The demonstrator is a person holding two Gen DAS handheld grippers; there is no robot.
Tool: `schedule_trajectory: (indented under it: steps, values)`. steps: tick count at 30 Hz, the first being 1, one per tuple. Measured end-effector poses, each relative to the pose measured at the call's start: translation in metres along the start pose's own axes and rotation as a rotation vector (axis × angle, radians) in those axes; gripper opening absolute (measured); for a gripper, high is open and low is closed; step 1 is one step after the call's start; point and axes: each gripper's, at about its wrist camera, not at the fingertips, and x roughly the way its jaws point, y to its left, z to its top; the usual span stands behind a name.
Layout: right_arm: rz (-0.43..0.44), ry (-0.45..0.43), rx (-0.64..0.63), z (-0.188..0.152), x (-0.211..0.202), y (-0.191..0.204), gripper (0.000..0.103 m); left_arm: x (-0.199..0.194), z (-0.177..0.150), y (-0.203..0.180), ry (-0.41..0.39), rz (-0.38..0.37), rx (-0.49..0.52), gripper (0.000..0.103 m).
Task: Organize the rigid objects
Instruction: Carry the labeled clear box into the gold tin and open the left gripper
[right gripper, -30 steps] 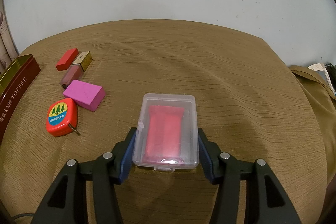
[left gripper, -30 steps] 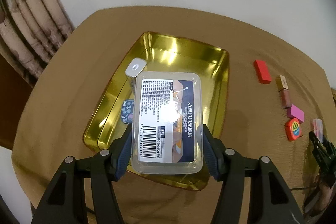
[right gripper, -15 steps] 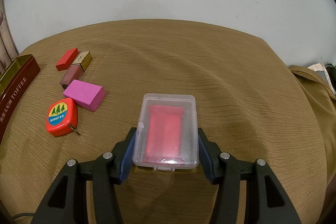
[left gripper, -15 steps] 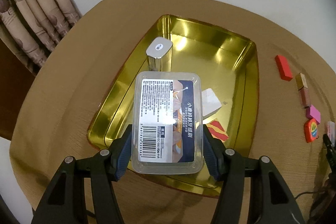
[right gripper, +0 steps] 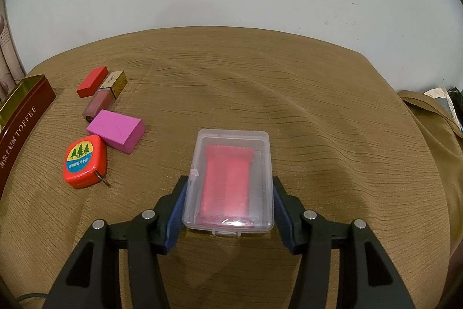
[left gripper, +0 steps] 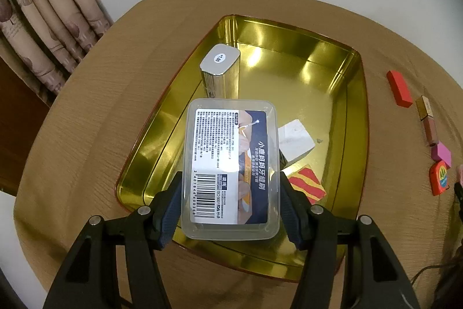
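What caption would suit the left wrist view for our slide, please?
Left tongs holding a labelled clear box over the gold tin.

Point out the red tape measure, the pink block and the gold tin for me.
red tape measure (right gripper: 84, 161): right wrist view, round label.
pink block (right gripper: 115, 128): right wrist view, top face.
gold tin (left gripper: 301, 68): left wrist view, bare floor.

We cannot read the fine print on the labelled box (left gripper: 230, 170), which hides part of the white block (left gripper: 298, 141) and striped piece (left gripper: 308, 187). The toffee tin (right gripper: 20, 118) is cut off at the right wrist view's left edge.
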Motion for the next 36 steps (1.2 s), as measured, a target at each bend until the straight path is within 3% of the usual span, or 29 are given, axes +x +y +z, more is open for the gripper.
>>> schedule_trajectory:
  steps: [23, 36]
  values:
    - [-0.003, -0.001, -0.006, 0.000, 0.000, 0.000, 0.055, -0.015, 0.005, -0.002, -0.027, -0.015, 0.014, 0.058]
    - [-0.001, -0.001, -0.006, 0.000, 0.000, 0.000, 0.055, -0.027, -0.003, 0.027, -0.050, -0.023, -0.037, 0.062]
